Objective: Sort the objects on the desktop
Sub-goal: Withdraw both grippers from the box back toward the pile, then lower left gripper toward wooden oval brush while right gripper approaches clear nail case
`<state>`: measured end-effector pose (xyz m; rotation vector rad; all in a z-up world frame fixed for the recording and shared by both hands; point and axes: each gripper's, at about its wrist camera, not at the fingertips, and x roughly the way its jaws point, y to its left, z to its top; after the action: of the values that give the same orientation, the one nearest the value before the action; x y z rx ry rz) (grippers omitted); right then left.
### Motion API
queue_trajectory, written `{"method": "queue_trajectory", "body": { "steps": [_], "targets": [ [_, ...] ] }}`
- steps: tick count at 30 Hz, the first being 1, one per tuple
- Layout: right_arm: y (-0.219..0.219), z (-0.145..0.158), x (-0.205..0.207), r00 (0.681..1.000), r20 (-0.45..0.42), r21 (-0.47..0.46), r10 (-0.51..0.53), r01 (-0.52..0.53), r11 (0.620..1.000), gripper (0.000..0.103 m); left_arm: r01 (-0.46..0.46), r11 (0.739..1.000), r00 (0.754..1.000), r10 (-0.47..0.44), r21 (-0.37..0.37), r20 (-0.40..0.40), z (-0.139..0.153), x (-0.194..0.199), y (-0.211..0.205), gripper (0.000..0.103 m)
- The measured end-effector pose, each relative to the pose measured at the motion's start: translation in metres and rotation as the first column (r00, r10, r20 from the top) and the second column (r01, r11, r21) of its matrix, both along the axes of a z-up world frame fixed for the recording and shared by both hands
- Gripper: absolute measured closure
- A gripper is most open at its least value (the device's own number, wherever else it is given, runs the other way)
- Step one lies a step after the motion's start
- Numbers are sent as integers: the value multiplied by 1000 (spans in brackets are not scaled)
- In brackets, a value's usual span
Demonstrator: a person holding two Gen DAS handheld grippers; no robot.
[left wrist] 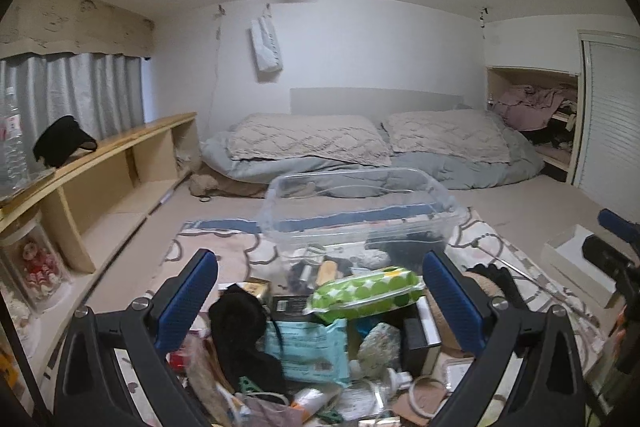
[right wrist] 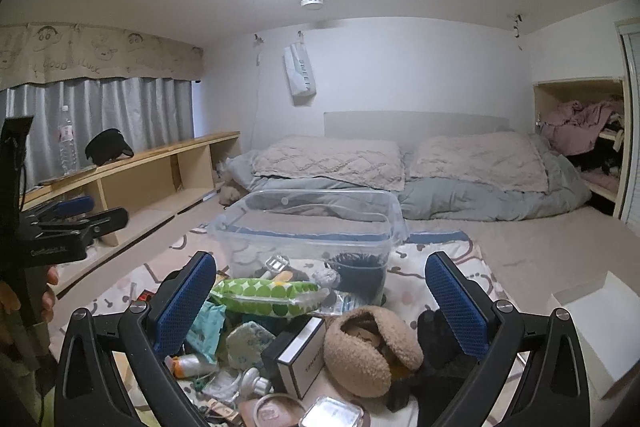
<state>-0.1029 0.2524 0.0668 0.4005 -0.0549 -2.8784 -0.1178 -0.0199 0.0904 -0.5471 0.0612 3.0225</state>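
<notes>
Through my left wrist camera, my left gripper (left wrist: 320,301) hangs wide and empty over the heap, the green dotted wipes pack (left wrist: 366,293) between its fingers and the clear plastic bin (left wrist: 360,207) just behind. From the right, my right gripper (right wrist: 320,301) is equally wide and empty above the fuzzy tan earmuffs (right wrist: 370,345) and the black-and-white box (right wrist: 298,357). With everything overlapping, I judge a closing grip could catch a neighbour and drag it along.

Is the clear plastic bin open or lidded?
Open: the clear plastic bin shows a bare rim, no lid on it, a few items inside.
</notes>
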Motion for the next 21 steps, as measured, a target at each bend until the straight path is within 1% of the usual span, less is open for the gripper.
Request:
{"method": "queue_trajectory", "body": {
  "steps": [4,8,12,16,17,21],
  "targets": [
    [2,-8,7,1000,-10,8,-30,30,1000,0,-31,999,999,32,30,-26,-9,13,-17,0],
    [5,-14,19,998,-43,17,-47,48,999,0,-63,997,997,66,49,-51,-15,27,-29,0],
    [9,-15,26,997,-63,6,-53,54,999,0,-86,994,994,90,65,-66,-19,38,-39,0],
    [10,-14,29,994,-75,3,-80,80,997,0,-142,988,985,147,63,-92,-19,47,-50,0],
    [11,-14,30,993,-79,-3,-93,93,996,0,-153,986,982,158,64,-100,-18,49,-54,0],
    [17,-17,35,994,-81,-46,-76,73,996,0,-187,978,975,196,90,-101,-18,55,-69,0]
  ]
}}
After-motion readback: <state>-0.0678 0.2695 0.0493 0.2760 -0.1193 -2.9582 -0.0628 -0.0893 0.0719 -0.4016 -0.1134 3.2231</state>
